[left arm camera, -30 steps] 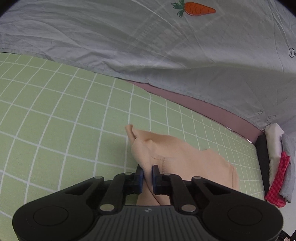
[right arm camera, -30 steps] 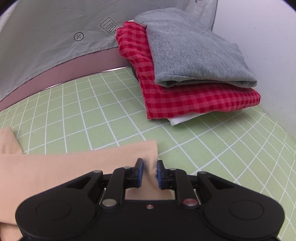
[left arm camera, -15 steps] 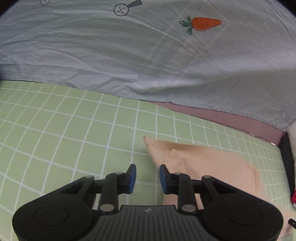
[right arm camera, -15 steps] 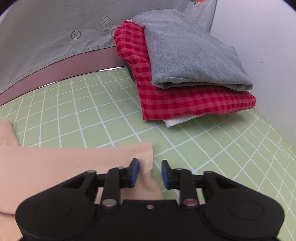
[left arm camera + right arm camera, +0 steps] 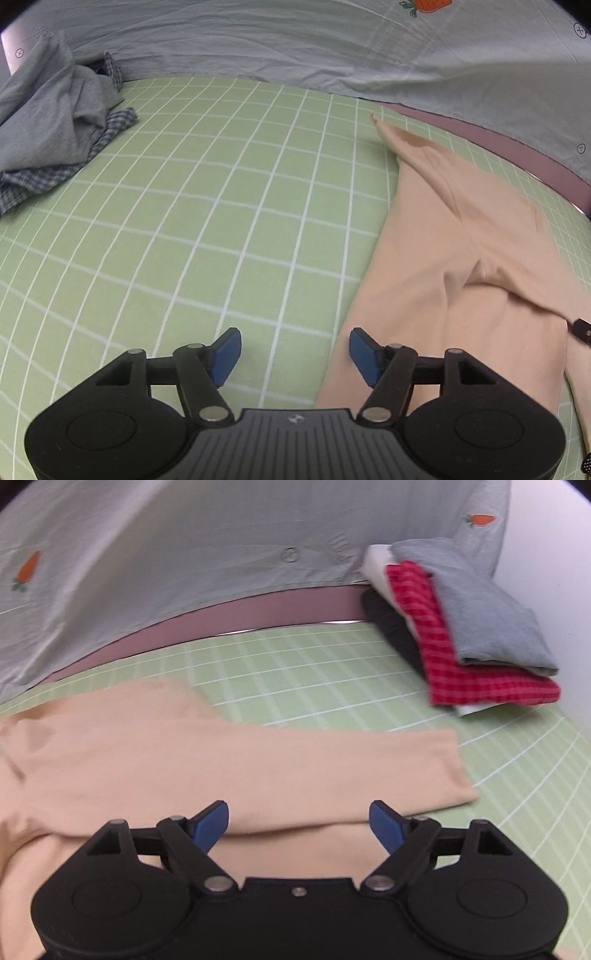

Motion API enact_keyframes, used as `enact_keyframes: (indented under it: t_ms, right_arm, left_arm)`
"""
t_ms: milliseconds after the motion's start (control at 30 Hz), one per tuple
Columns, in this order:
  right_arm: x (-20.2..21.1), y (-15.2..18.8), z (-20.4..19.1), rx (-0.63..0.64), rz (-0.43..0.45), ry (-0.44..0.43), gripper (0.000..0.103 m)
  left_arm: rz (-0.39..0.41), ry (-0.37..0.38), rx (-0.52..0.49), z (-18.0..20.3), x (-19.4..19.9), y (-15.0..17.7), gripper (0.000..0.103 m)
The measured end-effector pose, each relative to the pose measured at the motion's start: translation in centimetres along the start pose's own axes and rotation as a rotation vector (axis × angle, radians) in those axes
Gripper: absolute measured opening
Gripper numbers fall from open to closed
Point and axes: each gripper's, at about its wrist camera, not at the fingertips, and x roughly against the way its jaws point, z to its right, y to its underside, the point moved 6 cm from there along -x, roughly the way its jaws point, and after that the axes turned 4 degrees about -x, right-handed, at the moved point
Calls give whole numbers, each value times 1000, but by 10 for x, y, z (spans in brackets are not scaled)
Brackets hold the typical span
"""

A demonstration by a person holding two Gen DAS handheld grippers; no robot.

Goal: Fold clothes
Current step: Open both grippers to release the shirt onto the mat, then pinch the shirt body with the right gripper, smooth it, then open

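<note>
A peach garment (image 5: 461, 266) lies spread on the green checked sheet (image 5: 221, 221), at the right of the left wrist view. My left gripper (image 5: 295, 356) is open and empty, over bare sheet just left of the garment's edge. In the right wrist view the peach garment (image 5: 221, 753) lies flat across the middle, its sleeve end pointing right. My right gripper (image 5: 299, 827) is open and empty, above the garment's near part.
A crumpled pile of grey-blue and checked clothes (image 5: 55, 125) lies at the far left. A stack of folded clothes, grey on red check (image 5: 472, 635), sits at the far right. A grey carrot-print cover (image 5: 184, 554) hangs along the back.
Both grippers opened, let go of the peach garment and drew back from it. The garment now lies flat on the sheet. The left view swung left, showing the crumpled pile.
</note>
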Motion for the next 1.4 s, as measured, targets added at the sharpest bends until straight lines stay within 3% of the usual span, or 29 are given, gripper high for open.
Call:
enact_keyframes:
  t_ms: [133,267,533,667,833,900,967,1133,1200,1267,1333,1400]
  right_arm:
    - [29,24,-63,84,-20,-144,74]
    - [46,43,-107,93,-51,-232,48]
    - [66,80,-169,20,-62,-319,45]
    - [70,98,-188,-11,-60,-316,44]
    - [74,115,-200,28,-55,-242,36]
    - [77,116,-203,65,-49,-237,10]
    - [81,116,-206,100,-40,-225,4]
    - [110,108,-207,208,71,-120,4]
    - [99,115,-206,252,21,-82,5]
    - [91,121,-198,206,-32,-89,6]
    - [97,123,-190,168,-33,-97,14]
    - [103,130,-186,177,-31,-80,32]
  left_arm:
    - [-31,5,-9,-15,15,20,70]
    - [-12,14,-54,-35,33,20,71]
    - [-10,40,-107,-85,50,19,72]
    - [-23,59,-146,-107,53,26,72]
    - [-35,84,-178,-125,52,31,72]
    - [-33,97,-182,-129,51,29,72]
    - [-22,109,-182,-131,51,25,72]
    - [1,134,-172,-128,51,16,72]
    - [-8,140,-163,-127,51,19,72]
    - [-13,145,-168,-125,52,25,72]
    - [-17,148,-180,-123,54,32,73]
    - [-33,146,-181,-121,53,37,73]
